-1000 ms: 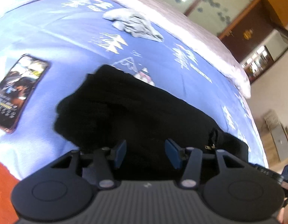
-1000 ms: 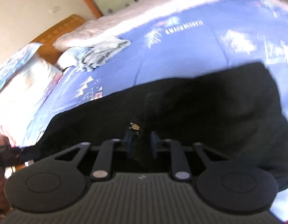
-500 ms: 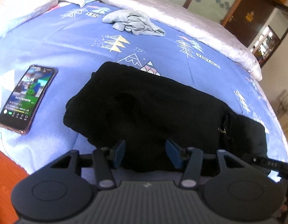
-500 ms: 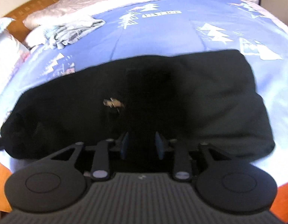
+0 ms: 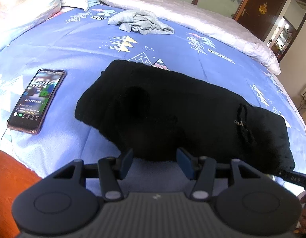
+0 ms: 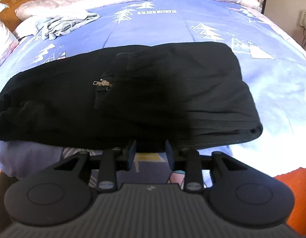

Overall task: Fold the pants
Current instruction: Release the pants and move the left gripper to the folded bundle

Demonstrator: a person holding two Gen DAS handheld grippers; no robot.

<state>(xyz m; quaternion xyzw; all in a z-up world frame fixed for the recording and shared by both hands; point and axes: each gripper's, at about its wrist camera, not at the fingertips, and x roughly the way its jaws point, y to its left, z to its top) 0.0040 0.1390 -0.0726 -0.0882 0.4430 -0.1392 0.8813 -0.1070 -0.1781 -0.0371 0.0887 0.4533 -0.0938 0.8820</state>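
The black pants (image 5: 172,109) lie folded in a flat bundle on the blue bedspread (image 5: 77,39), a zipper pull (image 5: 239,122) on top. They also show in the right wrist view (image 6: 133,91). My left gripper (image 5: 155,161) is open and empty, just clear of the bundle's near edge. My right gripper (image 6: 151,152) is open and empty at the bundle's near edge on the other side. Part of the right gripper (image 5: 292,176) shows at the right of the left wrist view.
A phone (image 5: 37,99) with a lit screen lies left of the pants. A crumpled grey garment (image 5: 141,21) lies farther back, also in the right wrist view (image 6: 61,24). A pink quilt (image 5: 192,10) runs along the far side. The bed's near edge drops to orange floor (image 5: 8,176).
Both grippers have pulled back from the pants toward the bed's near edge. The right gripper, nearly closed over the fabric before, has opened wider and is clear of it.
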